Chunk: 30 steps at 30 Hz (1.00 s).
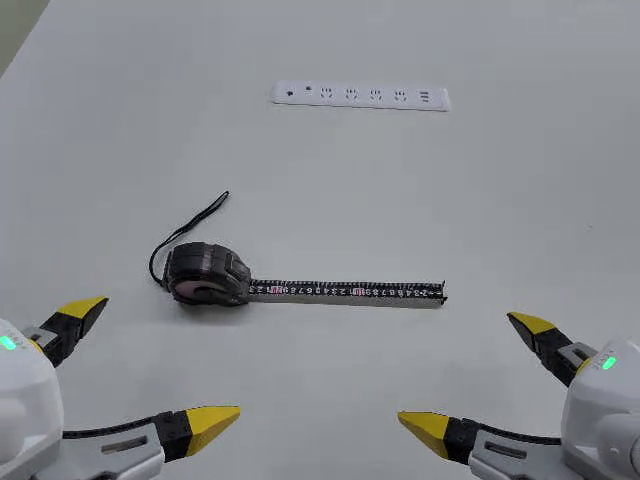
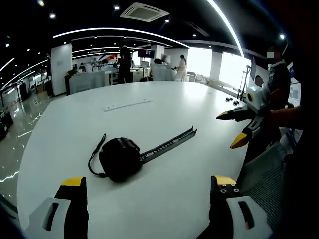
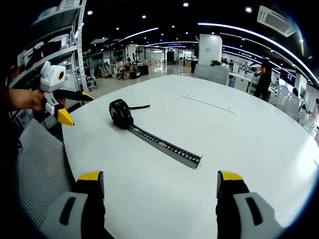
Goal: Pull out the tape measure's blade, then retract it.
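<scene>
A black tape measure [image 1: 207, 274] lies on the white table with its blade [image 1: 345, 291] pulled out to the right, flat on the surface, and a black wrist strap [image 1: 190, 225] trailing behind it. The same tape measure [image 2: 119, 158] [image 3: 120, 113] lies ahead of both gripper cameras, blade [image 2: 167, 145] [image 3: 165, 146] extended. My left gripper [image 1: 150, 362] hangs open near the front left edge, short of the case. My right gripper [image 1: 478, 370] hangs open at the front right, below the blade's hooked end [image 1: 442, 292]. Neither touches anything.
A white power strip [image 1: 361, 96] lies flat at the far side of the table [image 1: 330, 180]. Office desks, shelves and several people stand in the background. A mesh chair back [image 3: 35, 164] sits by the table edge near me.
</scene>
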### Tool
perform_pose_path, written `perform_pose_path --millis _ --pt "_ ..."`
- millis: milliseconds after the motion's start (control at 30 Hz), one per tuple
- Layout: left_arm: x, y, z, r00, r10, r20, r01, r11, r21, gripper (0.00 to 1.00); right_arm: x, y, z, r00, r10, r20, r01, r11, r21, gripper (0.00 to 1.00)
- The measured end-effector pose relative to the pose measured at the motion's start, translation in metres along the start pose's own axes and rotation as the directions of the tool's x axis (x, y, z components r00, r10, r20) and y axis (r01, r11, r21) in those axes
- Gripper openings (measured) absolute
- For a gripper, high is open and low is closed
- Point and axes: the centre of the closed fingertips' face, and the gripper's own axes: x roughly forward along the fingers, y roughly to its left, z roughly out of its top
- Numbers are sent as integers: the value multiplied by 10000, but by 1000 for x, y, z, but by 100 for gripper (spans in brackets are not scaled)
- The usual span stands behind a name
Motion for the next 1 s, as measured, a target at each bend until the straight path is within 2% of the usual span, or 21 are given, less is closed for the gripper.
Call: perform_pose_path --millis 133,300,433,667,767,1000 --pt "-2 3 2 9986 488 180 -483 9985 -261 100 -1 3 2 9999 -140 41 140 9997 213 95" --pt "-3 2 0 9979 617 171 -613 9978 -246 100 -2 8 4 9998 -122 129 116 9990 429 95" --pt "-4 0 2 9967 761 278 -746 9959 -508 100 -4 9 5 9996 -171 221 155 9975 696 95" --pt "-6 -5 2 9954 895 331 -870 9936 -713 100 -4 10 5 9995 -105 293 82 9971 758 96" --pt "-7 -3 3 9928 1118 427 -1078 9904 -859 100 -5 10 5 9993 -84 357 54 9965 837 96" --pt "-7 -3 0 9937 1065 357 -1029 9906 -906 100 -5 12 6 9992 -10 410 -30 9954 955 97"
